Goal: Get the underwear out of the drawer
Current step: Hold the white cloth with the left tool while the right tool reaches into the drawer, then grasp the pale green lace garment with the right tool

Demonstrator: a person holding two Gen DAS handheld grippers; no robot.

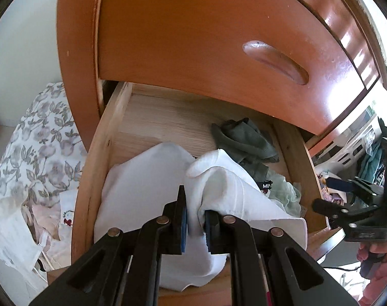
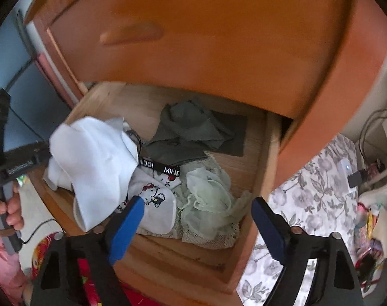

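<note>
Left wrist view, nearest first: the left gripper [image 1: 196,227] sits at bottom centre, its black jaws pinched narrow on a bunched fold of the white cotton underwear [image 1: 219,186]. The cloth drapes over the front edge of the open pale-wood drawer [image 1: 101,153], lifted partly clear of the drawer floor. Its lower hem is cut off behind the gripper linkage.

At the right edge of the same view the right gripper [image 1: 346,209] shows side-on, with part of a hand below it; its fingertips are hidden from here.

Right wrist view: the right gripper [image 2: 198,216] hangs at the bottom of the frame with its blue-padded fingers spread wide and nothing between them. Just beyond, in the drawer [image 2: 265,168], lie a white cartoon-cat print garment [image 2: 155,204], a pale green sheer lace piece [image 2: 211,199] and a black waistband with white lettering [image 2: 165,169], the lettering only partly legible. The white underwear [image 2: 91,163] is at centre left, with the left gripper mostly concealed behind it.

Farther back, a crumpled grey-green garment [image 2: 188,132] lies at the drawer's rear. Above it the closed orange-brown wooden drawer front [image 2: 193,38] is motion-blurred, its recessed handle indistinct. A floral grey-and-white fabric [image 2: 313,199] fills the lower right.
</note>
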